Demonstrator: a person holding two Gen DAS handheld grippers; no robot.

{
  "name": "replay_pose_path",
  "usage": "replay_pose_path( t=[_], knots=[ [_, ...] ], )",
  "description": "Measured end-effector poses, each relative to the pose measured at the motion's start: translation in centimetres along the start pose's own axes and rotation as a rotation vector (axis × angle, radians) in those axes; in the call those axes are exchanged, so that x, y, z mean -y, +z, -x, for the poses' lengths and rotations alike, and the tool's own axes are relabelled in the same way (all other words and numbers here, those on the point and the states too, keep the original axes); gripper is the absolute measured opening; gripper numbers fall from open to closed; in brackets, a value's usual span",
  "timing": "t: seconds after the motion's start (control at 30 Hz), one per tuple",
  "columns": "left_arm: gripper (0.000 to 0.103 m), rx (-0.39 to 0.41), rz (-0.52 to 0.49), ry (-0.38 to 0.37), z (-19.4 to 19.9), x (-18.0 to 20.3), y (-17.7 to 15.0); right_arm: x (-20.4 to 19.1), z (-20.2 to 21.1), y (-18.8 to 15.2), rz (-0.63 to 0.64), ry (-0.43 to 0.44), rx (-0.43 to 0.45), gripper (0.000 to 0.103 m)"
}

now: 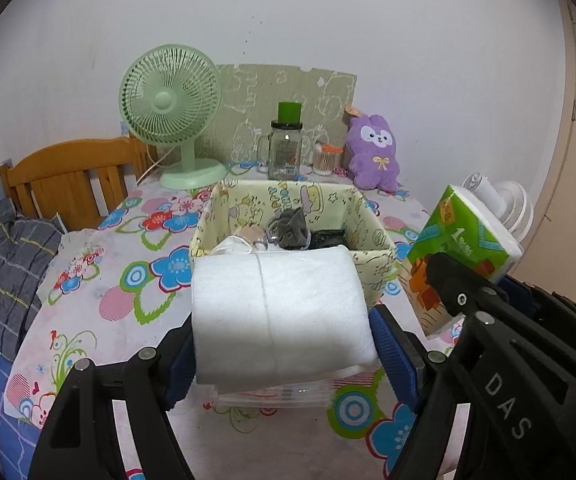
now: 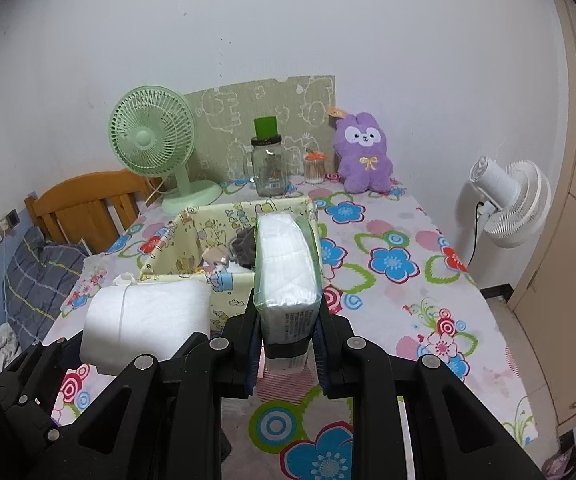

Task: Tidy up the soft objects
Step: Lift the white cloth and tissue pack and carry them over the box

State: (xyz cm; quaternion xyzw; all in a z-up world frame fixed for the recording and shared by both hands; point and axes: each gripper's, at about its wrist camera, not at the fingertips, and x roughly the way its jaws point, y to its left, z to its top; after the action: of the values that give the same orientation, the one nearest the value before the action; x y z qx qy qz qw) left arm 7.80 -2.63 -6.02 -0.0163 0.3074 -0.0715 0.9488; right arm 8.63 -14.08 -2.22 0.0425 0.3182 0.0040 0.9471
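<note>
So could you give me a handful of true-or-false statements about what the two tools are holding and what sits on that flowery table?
1. The left tool holds a white roll of soft padding. True.
2. The right tool is empty. False: it is clamped on a green-wrapped tissue pack.
3. The yellow fabric box already has things inside. True: a grey cloth and other small items lie in it.
4. The purple plush toy lies inside the box. False: it sits against the wall behind it.
5. The green fan stands on the floor. False: it stands on the table; the white fan is beside the table.
</note>
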Motion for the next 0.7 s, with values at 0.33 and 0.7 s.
replay_pose_path(
  t=[0.33, 0.7],
  knots=[
    [0.080, 0.037, -0.013, -0.004, 2.0, 0.9, 1.6, 0.0, 2.2, 1.6, 0.017, 0.008, 0.049, 0.025],
    [0.080, 0.067, -0.040, -0.003, 2.4, 1.4, 3.2, 0.0, 2.5, 3.4, 0.028, 0.019, 0.075, 0.025]
  ],
)
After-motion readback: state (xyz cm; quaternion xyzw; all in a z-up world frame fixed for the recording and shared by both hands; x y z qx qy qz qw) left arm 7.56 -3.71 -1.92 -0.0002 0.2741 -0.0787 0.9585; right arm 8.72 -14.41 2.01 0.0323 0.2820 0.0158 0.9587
